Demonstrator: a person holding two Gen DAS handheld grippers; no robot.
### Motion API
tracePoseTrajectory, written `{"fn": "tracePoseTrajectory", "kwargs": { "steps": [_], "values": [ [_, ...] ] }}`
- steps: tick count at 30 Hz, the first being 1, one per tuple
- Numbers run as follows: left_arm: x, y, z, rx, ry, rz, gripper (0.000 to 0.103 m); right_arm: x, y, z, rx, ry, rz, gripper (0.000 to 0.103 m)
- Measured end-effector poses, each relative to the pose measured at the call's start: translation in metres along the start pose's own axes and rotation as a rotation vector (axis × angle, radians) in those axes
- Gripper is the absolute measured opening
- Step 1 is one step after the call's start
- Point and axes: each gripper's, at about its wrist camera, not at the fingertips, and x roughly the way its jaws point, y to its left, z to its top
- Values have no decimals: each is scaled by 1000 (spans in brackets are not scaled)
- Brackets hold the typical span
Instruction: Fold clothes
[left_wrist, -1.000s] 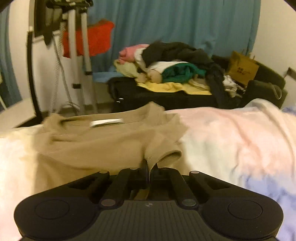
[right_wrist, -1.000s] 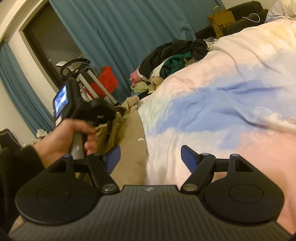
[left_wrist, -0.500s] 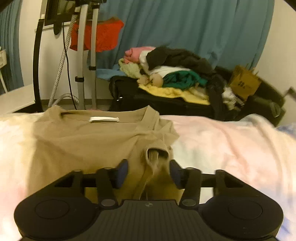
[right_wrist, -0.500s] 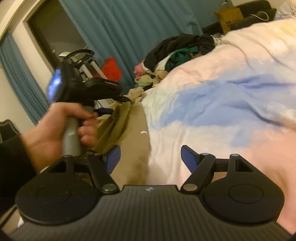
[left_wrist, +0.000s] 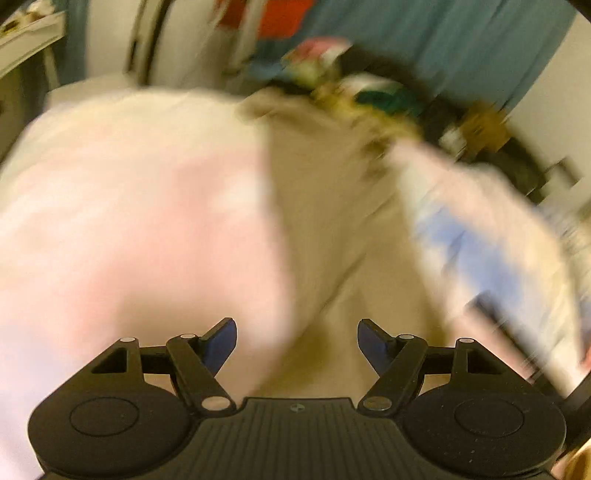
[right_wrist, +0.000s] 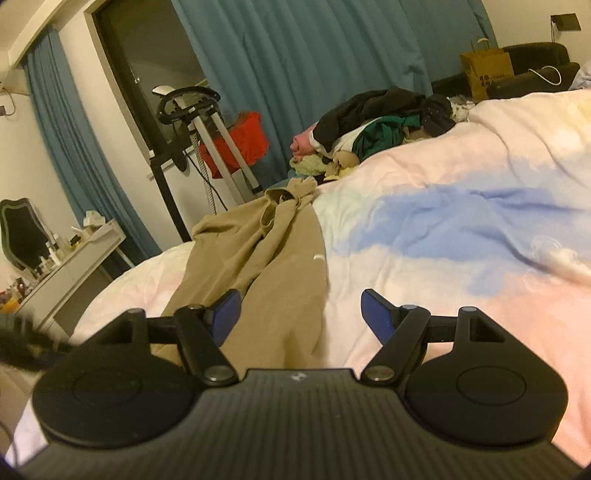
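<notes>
Folding of the tan shirt (right_wrist: 273, 254) is at the point after one side was laid in: the garment lies in a long narrow strip on the pastel duvet (right_wrist: 461, 221), near the left edge of the bed, with its collar end toward the pile of clothes (right_wrist: 373, 125) by the blue curtain. The left gripper (left_wrist: 297, 341) has its jaws opening, and nothing is between them; its picture is much blurred, so the cloth under it shows only as a tan band. The right gripper (right_wrist: 299, 312) has its jaws apart and empty, above the near end of the shirt. I judge that the next move is to take this near hem with both grippers and bring it up toward the collar, and it needs that the two corners are caught evenly, so the strip does not twist. Compared with one second ago, the left gripper has let go of the sleeve that it pinched then, and it has swung away from the collar toward the lower part; the right one has hardly changed.
</notes>
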Motion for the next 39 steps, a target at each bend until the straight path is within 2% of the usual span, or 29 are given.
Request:
{"fn": "tracePoseTrajectory", "kwargs": {
  "steps": [3,7,9,14,17,19,20,21,24,26,32,35,39],
  "values": [
    [-21,43,-20,-21,103,25,74,-19,3,-3,9,12,-6,75],
    [-25,82,-39,-10,206,2,73,-41,2,-2,71,19,-28,75],
    [-22,89,-45,22,249,-29,69,-52,4,-2,75,8,-48,75],
    [-18,81,-55,198,289,-105,64,-79,8,-7,76,-3,-81,75],
    [-12,70,-66,296,335,-126,56,-92,10,-12,74,11,-88,75],
    [-11,68,-69,337,336,-115,52,-99,11,-14,76,12,-89,75],
    [-13,69,-69,341,330,-111,44,-102,11,-15,78,8,-90,75],
    [-14,69,-68,347,323,-106,30,-103,11,-16,81,7,-93,75],
    [-28,65,-70,413,307,-106,5,-105,9,-17,97,9,-100,75],
    [-43,57,-72,460,276,-102,1,-105,6,-18,108,14,-104,75],
    [-102,9,-84,612,172,-113,1,-105,5,-16,118,12,-87,75],
    [-125,-31,-97,639,140,-168,1,-104,7,-15,108,15,-70,75],
    [-121,-83,-117,603,125,-236,0,-102,5,-13,102,34,-39,75]
  ]
}}
